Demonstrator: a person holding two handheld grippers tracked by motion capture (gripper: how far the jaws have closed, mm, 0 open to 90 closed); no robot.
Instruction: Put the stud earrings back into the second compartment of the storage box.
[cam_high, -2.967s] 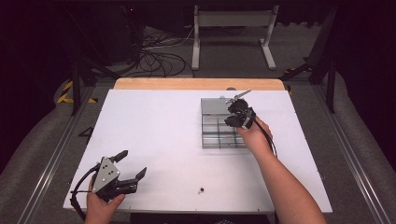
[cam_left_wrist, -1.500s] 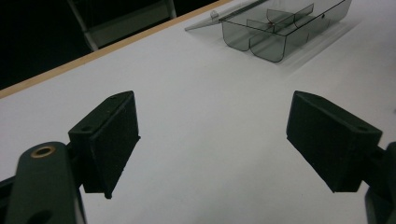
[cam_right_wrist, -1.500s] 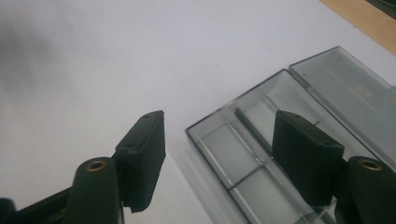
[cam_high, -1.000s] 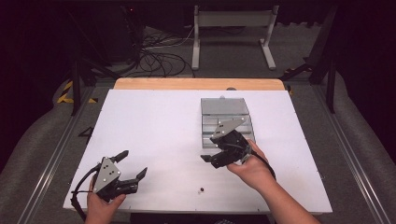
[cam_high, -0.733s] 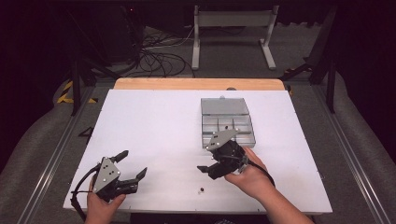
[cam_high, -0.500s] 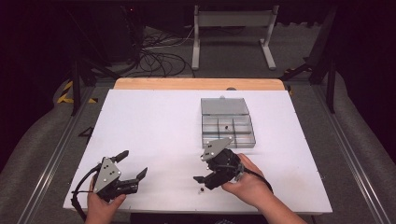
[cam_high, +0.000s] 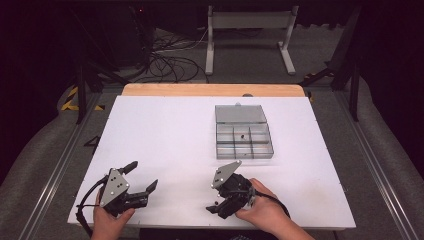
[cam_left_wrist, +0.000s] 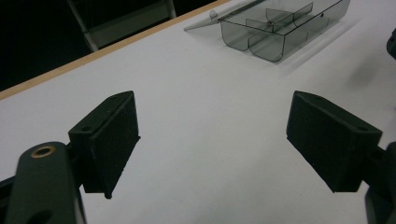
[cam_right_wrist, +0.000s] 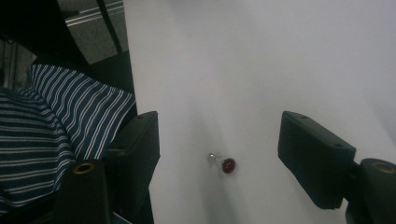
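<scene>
A tiny dark red bead with a silver stub (cam_right_wrist: 223, 164) lies on the white table near its front edge, seen in the high view as a speck (cam_high: 215, 202). My right gripper (cam_high: 218, 206) hovers over it, open, with the bead between the two jaws and touching neither. A clear grey compartment box (cam_high: 243, 138) stands open at mid table with a small piece in its middle row. At the front left my left gripper (cam_high: 141, 177) rests open and holds nothing; its own view shows the box (cam_left_wrist: 280, 28) far ahead.
The box's lid (cam_high: 233, 113) lies flat behind it. A wooden strip (cam_high: 212, 90) runs along the table's far edge. A striped sleeve (cam_right_wrist: 56, 135) shows beyond the front edge. Cables and a metal stand sit on the floor behind.
My right gripper has come back from the compartment box to the table's front edge and now brackets the small bead. The left gripper has stayed still.
</scene>
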